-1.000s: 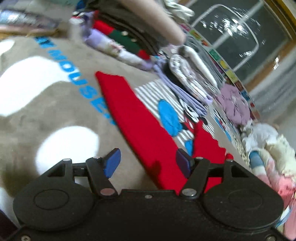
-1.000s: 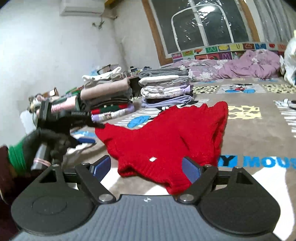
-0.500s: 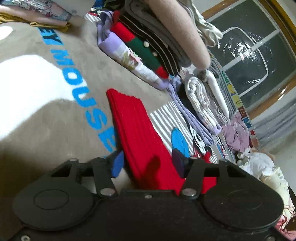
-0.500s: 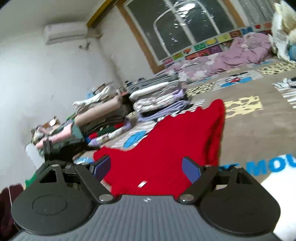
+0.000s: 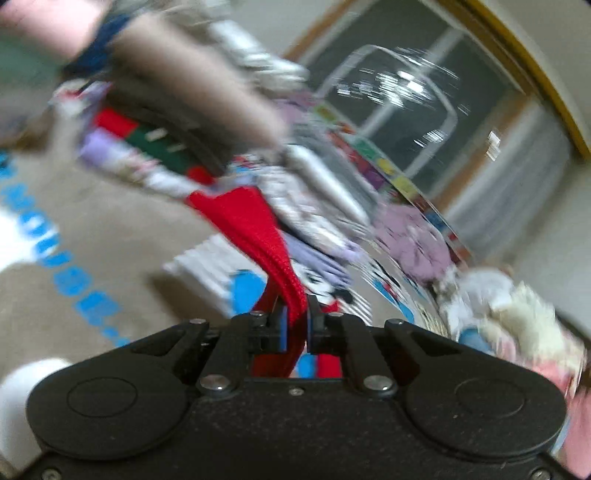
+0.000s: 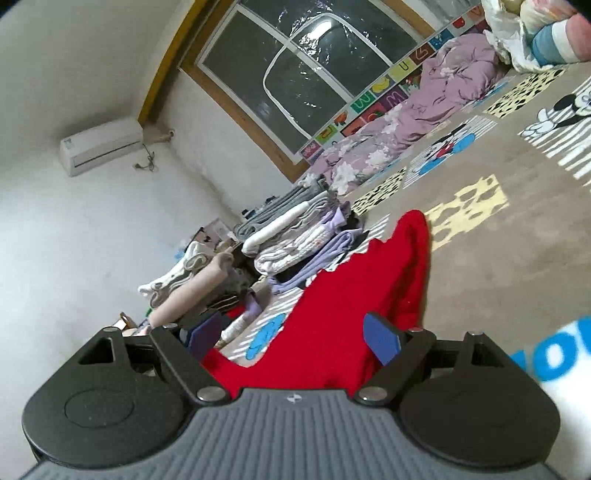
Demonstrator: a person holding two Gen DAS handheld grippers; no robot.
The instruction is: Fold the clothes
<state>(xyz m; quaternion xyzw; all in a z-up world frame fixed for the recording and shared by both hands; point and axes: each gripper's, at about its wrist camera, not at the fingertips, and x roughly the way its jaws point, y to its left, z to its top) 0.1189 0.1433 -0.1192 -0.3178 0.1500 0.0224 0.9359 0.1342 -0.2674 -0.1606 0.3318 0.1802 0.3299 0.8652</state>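
Note:
A red knit sweater (image 6: pixel 354 306) lies spread on the printed grey-brown mat (image 6: pixel 491 266). In the left wrist view, which is blurred by motion, my left gripper (image 5: pixel 295 325) is shut on the sweater's sleeve (image 5: pixel 255 229), and the red cloth rises from between the blue pads away from the mat. My right gripper (image 6: pixel 295 339) is open, tilted, and sits low over the near edge of the sweater, with red cloth showing between its blue pads (image 6: pixel 382 341). Whether those pads touch the cloth cannot be told.
Stacks of folded clothes (image 6: pixel 295 236) stand along the far left of the mat (image 5: pixel 88 206), close behind the sweater. A lilac quilt (image 6: pixel 424 107) is bunched under the window, with more bedding (image 6: pixel 535 33) at the far right. Bare mat lies right of the sweater.
My left gripper has shut on the red sleeve and lifted it off the mat. My right gripper has tilted and dropped closer over the sweater's near edge, still open.

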